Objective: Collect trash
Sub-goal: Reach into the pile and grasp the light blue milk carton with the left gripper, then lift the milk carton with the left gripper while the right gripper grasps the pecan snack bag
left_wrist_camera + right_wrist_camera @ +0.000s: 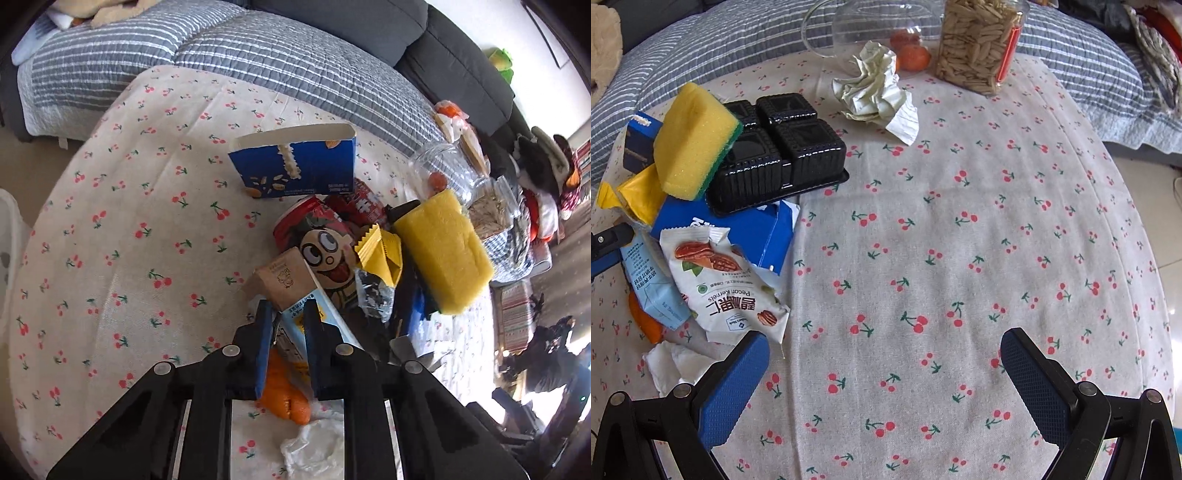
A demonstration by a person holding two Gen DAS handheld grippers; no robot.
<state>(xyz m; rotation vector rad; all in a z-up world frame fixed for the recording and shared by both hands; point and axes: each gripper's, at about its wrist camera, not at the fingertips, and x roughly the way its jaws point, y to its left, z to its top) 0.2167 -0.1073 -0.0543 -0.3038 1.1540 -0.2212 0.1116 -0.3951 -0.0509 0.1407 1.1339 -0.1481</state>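
Only the left view shows the left hand-held gripper (287, 312) pinching a light-blue carton (295, 328); the right hand-held gripper (884, 354) gapes.

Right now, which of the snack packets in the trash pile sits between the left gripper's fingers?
The light blue snack packet: the left gripper has closed on it. The white pecan packet and yellow wrapper lie free.

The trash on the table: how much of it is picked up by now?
Nothing looks cleared yet. The left hand-held gripper is shut on a light blue carton in the pile. The right hand-held gripper is open over bare cloth. Left: the pecan packet, black tray, crumpled paper, tissue.
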